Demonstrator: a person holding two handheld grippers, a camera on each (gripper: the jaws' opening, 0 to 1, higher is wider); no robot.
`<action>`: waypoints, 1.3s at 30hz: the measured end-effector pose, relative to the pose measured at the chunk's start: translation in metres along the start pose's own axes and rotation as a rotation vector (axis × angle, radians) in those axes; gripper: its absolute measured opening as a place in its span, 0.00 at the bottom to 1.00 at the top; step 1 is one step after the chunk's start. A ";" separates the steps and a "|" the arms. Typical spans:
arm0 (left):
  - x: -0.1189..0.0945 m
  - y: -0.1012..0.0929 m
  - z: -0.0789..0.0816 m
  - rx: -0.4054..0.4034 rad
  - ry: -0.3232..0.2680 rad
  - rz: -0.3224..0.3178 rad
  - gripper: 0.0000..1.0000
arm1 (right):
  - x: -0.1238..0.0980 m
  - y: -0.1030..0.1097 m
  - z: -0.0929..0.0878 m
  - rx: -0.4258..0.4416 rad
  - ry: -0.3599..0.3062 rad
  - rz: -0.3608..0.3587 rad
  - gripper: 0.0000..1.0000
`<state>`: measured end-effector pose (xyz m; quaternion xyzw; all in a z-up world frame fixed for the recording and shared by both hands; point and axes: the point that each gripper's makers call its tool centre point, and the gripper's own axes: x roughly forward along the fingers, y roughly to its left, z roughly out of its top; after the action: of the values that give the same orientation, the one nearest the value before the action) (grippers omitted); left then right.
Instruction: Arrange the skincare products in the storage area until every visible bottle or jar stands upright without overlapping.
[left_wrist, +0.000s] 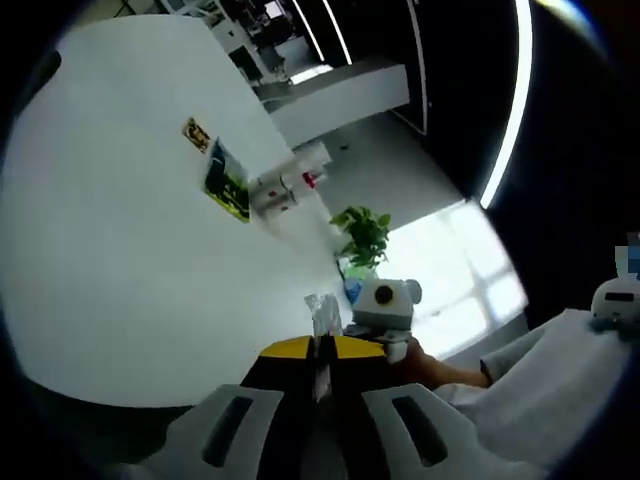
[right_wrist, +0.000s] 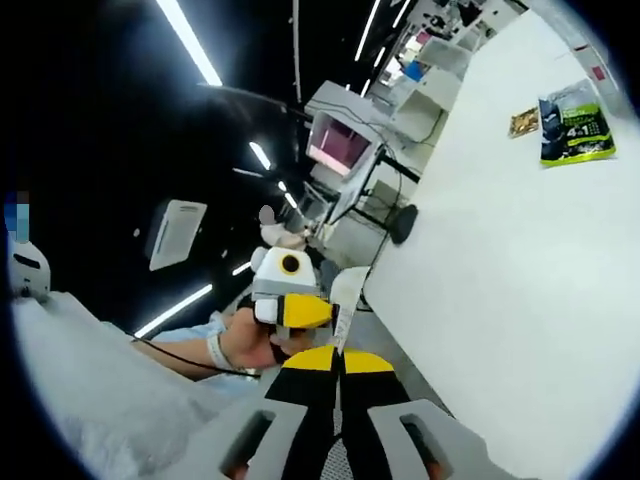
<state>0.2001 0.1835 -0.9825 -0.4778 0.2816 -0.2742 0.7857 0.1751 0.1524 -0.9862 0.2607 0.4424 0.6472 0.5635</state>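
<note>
Since both views are rolled hard, we give directions per view only.

Left gripper view: left gripper (left_wrist: 320, 345) rises from 6 o'clock, its jaws pressed together along the centre line. A pale, blurred sliver sits at the tips; we cannot tell what it is. The white table (left_wrist: 120, 250) runs from 9 to 12 o'clock. On it lie a green packet (left_wrist: 227, 185) and a small brown packet (left_wrist: 197, 133), close together. The white bottles (left_wrist: 285, 185), the likely skincare items, sit just beside the green packet at its 3 o'clock, near the table edge. They are too blurred to call upright or tipped. A potted plant (left_wrist: 365, 235) is beyond the edge, at 1 o'clock from the jaws. The right hand (left_wrist: 430, 368) and a white sleeve (left_wrist: 560, 375) come in at 3 to 4 o'clock, carrying the other gripper.

Right gripper view: right gripper (right_wrist: 338, 355) rises from 6 o'clock, jaws likewise closed tight. The table takes 1 to 5 o'clock, with both packets well apart from the jaws at 2 o'clock. The left hand (right_wrist: 245, 348) grips the other gripper at 9 o'clock of the jaw tips. A monitor (right_wrist: 335, 140) with a pinkish screen sits at 12 o'clock.
</note>
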 end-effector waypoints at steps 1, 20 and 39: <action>-0.001 0.001 0.002 0.000 -0.007 0.005 0.02 | 0.000 0.000 -0.001 -0.002 0.003 0.000 0.00; -0.003 0.008 0.006 0.125 -0.026 0.074 0.00 | -0.004 -0.014 0.001 0.080 -0.045 -0.052 0.00; 0.000 0.003 -0.004 0.134 0.031 0.048 0.00 | 0.005 -0.021 0.010 0.024 -0.078 -0.103 0.00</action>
<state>0.1978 0.1823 -0.9868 -0.4131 0.2860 -0.2806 0.8178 0.1928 0.1592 -1.0000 0.2694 0.4408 0.6013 0.6095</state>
